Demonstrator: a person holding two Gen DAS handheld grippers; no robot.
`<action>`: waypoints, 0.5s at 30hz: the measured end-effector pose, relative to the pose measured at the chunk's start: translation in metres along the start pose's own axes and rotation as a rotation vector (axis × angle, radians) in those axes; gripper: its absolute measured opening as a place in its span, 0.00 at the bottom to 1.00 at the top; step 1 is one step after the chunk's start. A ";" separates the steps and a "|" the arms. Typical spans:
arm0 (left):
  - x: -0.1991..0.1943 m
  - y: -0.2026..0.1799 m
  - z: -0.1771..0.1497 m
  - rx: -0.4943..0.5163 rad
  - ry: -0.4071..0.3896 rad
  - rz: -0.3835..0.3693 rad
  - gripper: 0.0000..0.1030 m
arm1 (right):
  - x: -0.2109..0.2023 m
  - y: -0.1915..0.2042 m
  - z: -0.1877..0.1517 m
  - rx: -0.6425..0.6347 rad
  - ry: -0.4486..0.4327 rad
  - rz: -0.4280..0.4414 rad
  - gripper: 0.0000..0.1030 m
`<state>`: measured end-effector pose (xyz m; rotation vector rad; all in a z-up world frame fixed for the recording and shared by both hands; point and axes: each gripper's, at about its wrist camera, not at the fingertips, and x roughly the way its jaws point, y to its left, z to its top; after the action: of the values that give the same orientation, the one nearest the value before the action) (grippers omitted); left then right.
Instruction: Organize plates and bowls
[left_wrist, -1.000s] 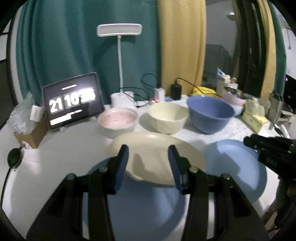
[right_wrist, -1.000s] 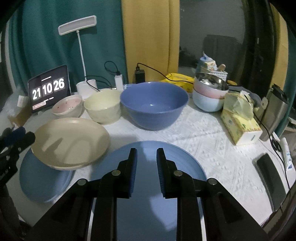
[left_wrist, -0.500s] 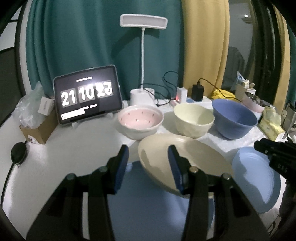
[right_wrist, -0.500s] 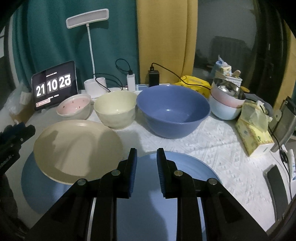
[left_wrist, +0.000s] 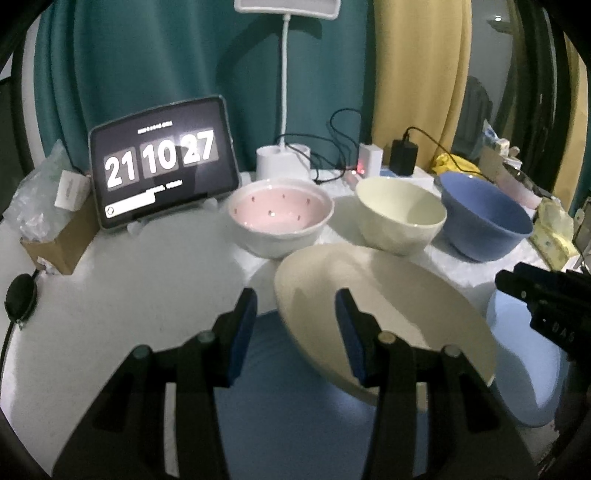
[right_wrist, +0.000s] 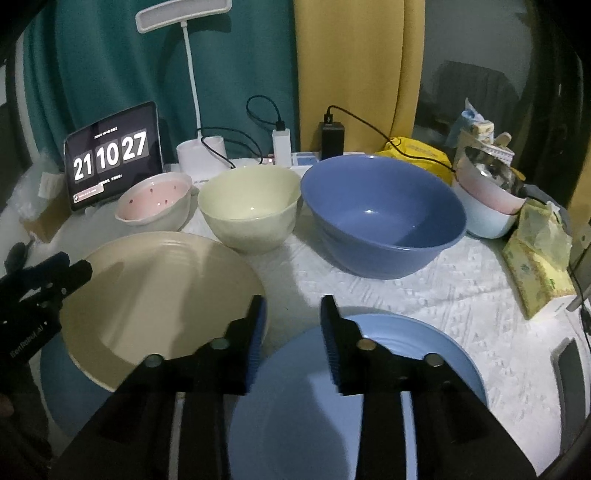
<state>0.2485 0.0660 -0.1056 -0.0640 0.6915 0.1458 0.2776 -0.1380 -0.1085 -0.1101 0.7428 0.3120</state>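
A cream plate (left_wrist: 388, 314) (right_wrist: 159, 291) rests partly on a dark blue plate (left_wrist: 288, 384) (right_wrist: 70, 398) at the near left of the table. My left gripper (left_wrist: 297, 321) (right_wrist: 72, 266) is open just above them. The cream plate's left rim shows in its gap, and the pads do not press on it. My right gripper (right_wrist: 293, 321) (left_wrist: 517, 284) hovers over a light blue plate (right_wrist: 450, 354) (left_wrist: 524, 369), its jaws opening with nothing gripped. Behind stand a pink bowl (right_wrist: 155, 203), a cream bowl (right_wrist: 247, 203) and a big blue bowl (right_wrist: 384, 218).
A tablet clock (left_wrist: 162, 162), a lamp base (left_wrist: 282, 162), chargers and cables line the back. A cardboard box (left_wrist: 59, 236) sits far left. At right are stacked bowls (right_wrist: 487, 206), a tissue pack (right_wrist: 535, 266) and a phone (right_wrist: 569, 369).
Both grippers have shifted left and a little lower, so the dishes sit further right in each view. The right gripper's jaws have widened. The plates and bowls have not moved.
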 end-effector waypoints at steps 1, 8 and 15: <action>0.003 0.001 0.000 -0.004 0.009 0.003 0.45 | 0.002 0.001 0.001 -0.003 0.003 -0.001 0.35; 0.016 0.010 0.000 -0.029 0.044 0.008 0.45 | 0.026 0.006 0.003 -0.005 0.051 0.022 0.36; 0.026 0.012 -0.002 -0.025 0.085 0.009 0.45 | 0.045 0.010 0.003 0.012 0.103 0.066 0.36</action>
<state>0.2649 0.0808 -0.1235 -0.0915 0.7751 0.1608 0.3075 -0.1172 -0.1362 -0.0914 0.8511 0.3668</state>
